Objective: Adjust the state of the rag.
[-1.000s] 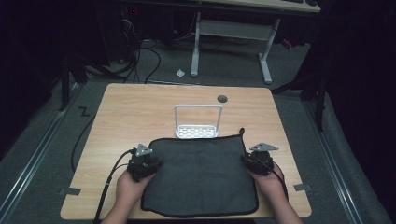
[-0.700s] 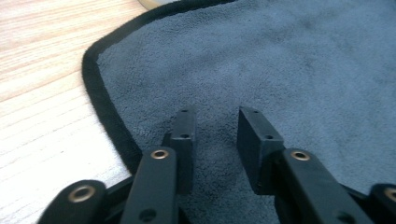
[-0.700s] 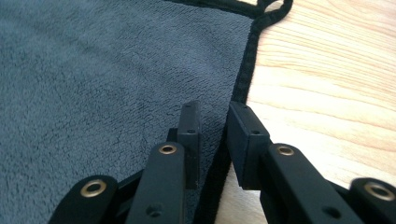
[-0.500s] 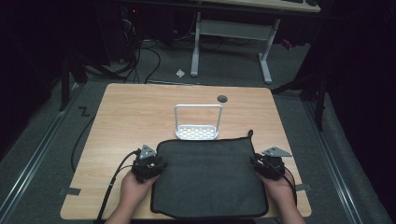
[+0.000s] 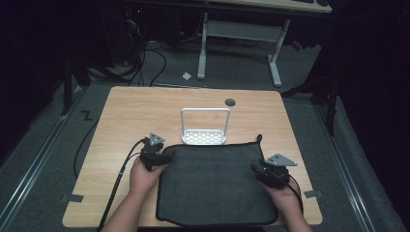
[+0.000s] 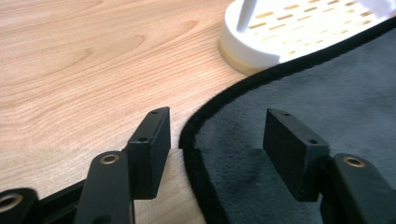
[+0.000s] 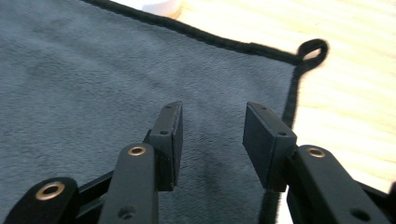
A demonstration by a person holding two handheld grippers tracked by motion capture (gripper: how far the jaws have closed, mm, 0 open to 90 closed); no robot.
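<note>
A dark grey cloth (image 5: 217,181) with black piping lies flat on the wooden table (image 5: 130,116), at its near middle. My left gripper (image 5: 162,158) rests at the cloth's far left corner. In the left gripper view its jaws have just been opening and stand wide, the cloth's corner (image 6: 196,140) lying loose between them (image 6: 215,144). My right gripper (image 5: 258,170) sits at the cloth's right edge. Its jaws have just been opening too, and they hover apart (image 7: 212,140) over the cloth (image 7: 93,74), nothing pinched. A hanging loop (image 7: 312,49) sticks out at the cloth's far right corner.
A white slotted stand (image 5: 205,128) with an upright wire frame sits just beyond the cloth's far edge; its base (image 6: 299,28) nearly touches the piping. A round dark grommet (image 5: 230,102) marks the table's far side. Desk legs and cables lie on the floor behind.
The cloth has been pulled toward the near edge and laid flat. Both grippers have opened and let go of its corners; the left one has slid back along the left edge.
</note>
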